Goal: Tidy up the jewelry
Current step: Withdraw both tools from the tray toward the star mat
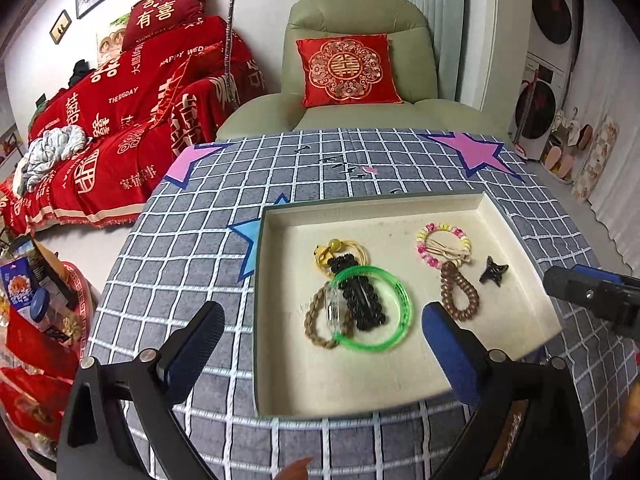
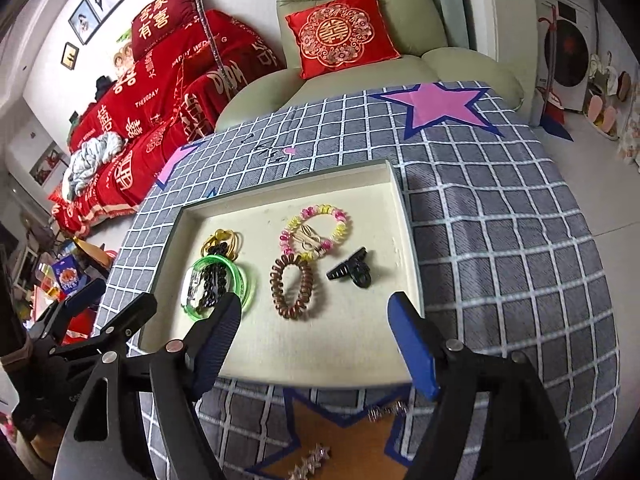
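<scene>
Both sets of jaws spread wide, gripping nothing. Left gripper (image 1: 324,344) hovering over the shallow cream tray (image 1: 360,392) on the grey checked table (image 1: 180,264) — translucent green plastic bangle (image 1: 370,309) lying just beyond and between its jaws, toward twelve o'clock. Right gripper (image 2: 316,338) likewise above the tray — brown spiral hair tie (image 2: 291,287) at eleven o'clock, black claw clip (image 2: 352,270) at one.
</scene>
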